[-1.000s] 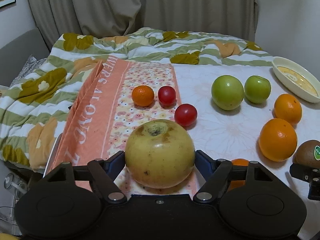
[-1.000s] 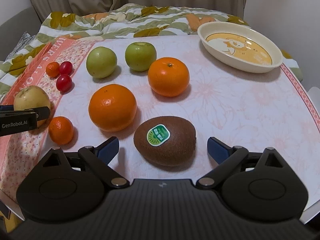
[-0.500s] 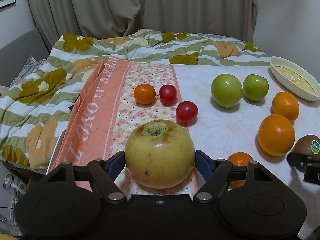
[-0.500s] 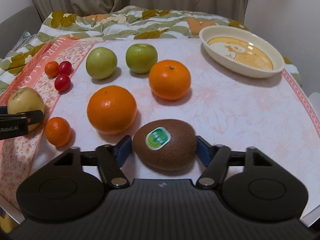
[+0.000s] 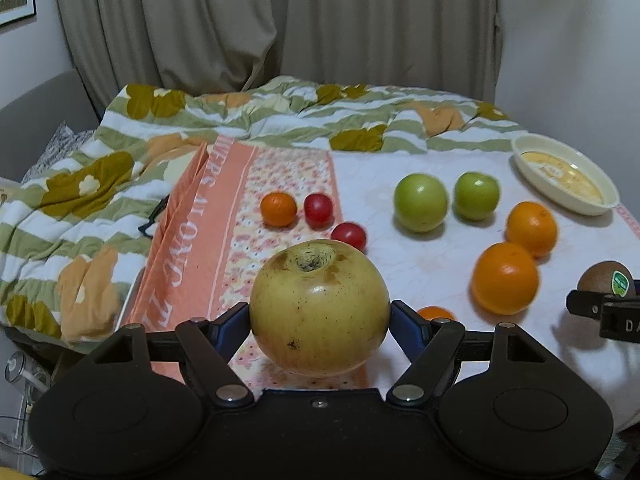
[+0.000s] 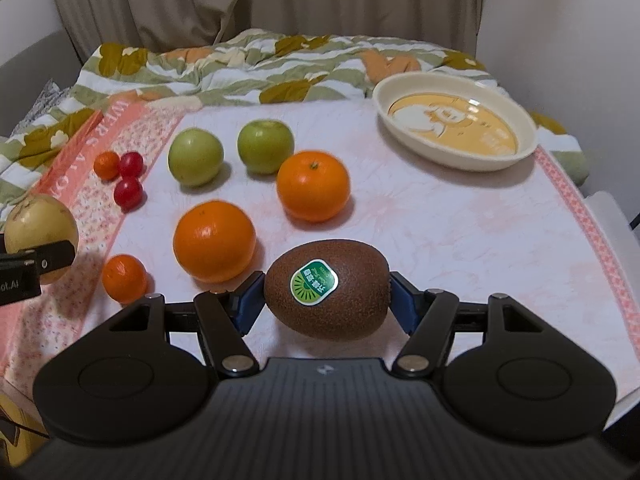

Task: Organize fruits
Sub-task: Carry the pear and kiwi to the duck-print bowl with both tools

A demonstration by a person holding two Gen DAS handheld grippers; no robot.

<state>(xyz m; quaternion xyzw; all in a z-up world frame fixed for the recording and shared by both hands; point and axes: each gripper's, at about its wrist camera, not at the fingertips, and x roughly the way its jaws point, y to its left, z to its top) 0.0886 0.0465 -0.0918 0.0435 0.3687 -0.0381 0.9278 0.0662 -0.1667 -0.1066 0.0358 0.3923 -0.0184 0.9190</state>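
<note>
- Left gripper [image 5: 320, 318]: jaws pinching the yellow apple [image 5: 319, 307] across its widest part, blue pads on both flanks, stem pit up. Wide-diameter grip likely keeps it from rolling out.
- Right gripper [image 6: 325, 305]: jaws have just been closing and now pinch the kiwi [image 6: 326, 288] end to end, label facing the camera.
- Both fruits look clear of the worktop [image 6: 460, 232]; a shadow shows under each. Reads as a two-handed pick, carry not started.
- Likely target is the cream dish [image 6: 456, 118], empty, far right of the cloth, well apart from both grippers.
- Still loose: two green apples [image 6: 195, 156], two large oranges [image 6: 214, 240], a small mandarin [image 6: 124, 278] near the front, and a small cluster of two cherry tomatoes [image 6: 128, 192] plus a tiny orange fruit [image 6: 106, 165] on the pink border.
- Apple: pale yellow, brown russet round the pit, dark specks, slightly bruised. Kiwi: brown fuzz, green sticker, sits tilted.
</note>
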